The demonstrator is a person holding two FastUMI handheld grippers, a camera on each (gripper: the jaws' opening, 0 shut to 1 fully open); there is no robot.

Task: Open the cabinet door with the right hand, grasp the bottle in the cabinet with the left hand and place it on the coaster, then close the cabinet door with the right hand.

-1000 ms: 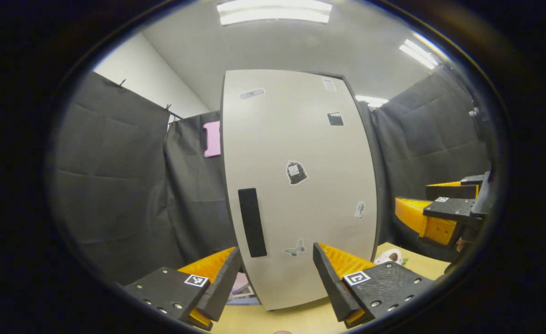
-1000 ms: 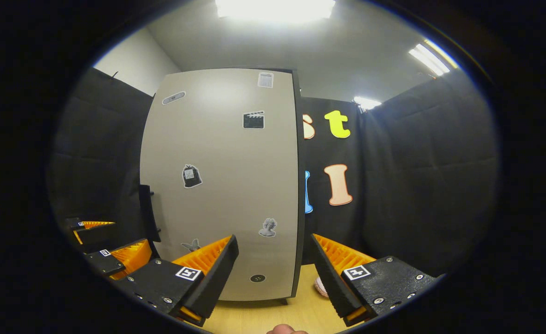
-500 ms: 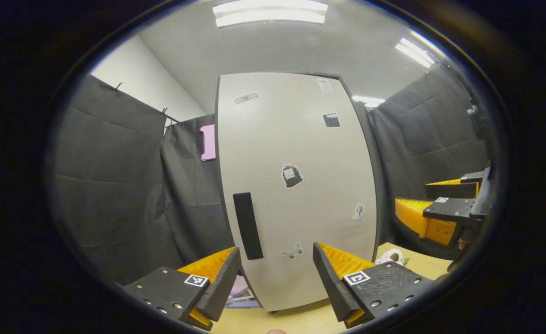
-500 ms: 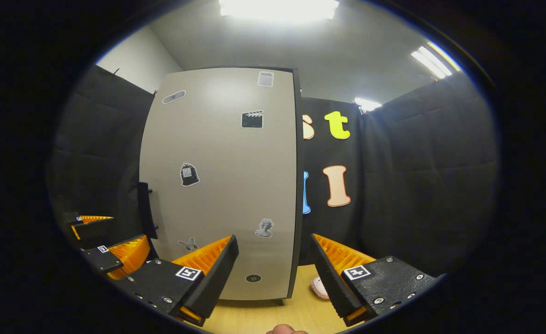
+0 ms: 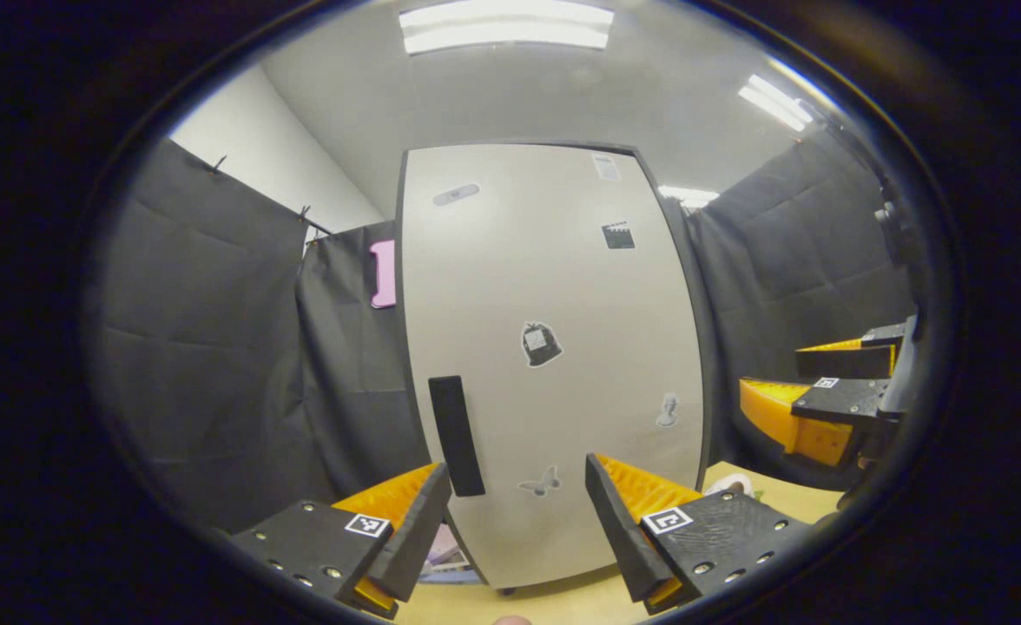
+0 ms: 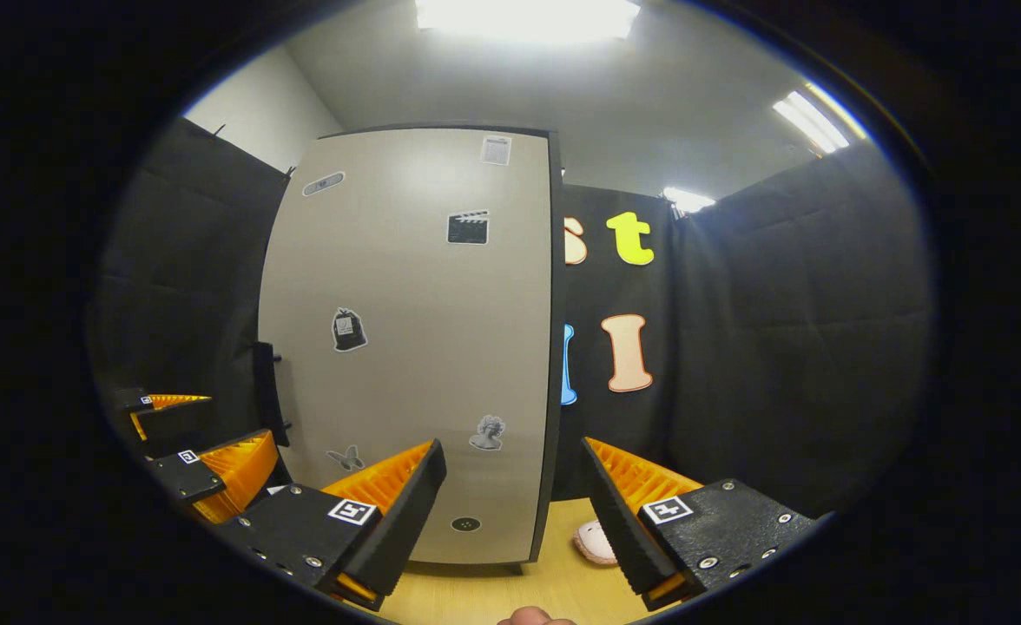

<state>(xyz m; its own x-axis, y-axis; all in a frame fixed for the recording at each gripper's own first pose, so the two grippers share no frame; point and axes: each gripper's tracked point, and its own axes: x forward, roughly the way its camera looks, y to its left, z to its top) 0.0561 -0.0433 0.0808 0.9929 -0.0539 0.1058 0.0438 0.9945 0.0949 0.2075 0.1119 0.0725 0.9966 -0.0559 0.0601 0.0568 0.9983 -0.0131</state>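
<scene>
Cabinet door is shut: tall pale-grey panel with a dark edge, long axis vertical, standing on the wooden desk against the black booth wall. Small stickers are scattered over its face. A dark bar handle runs vertically near the door's left edge, low on the panel; in the right gripper view the handle shows edge-on, standing off the door. Left claw is open, holding nothing, fingers apart in front of the door's lower part. Right claw is also open and empty, facing the door's lower right side. Right claw also shows at far right in the left gripper view. A pale pinkish object lies on the desk right of the cabinet; can't tell what it is.
</scene>
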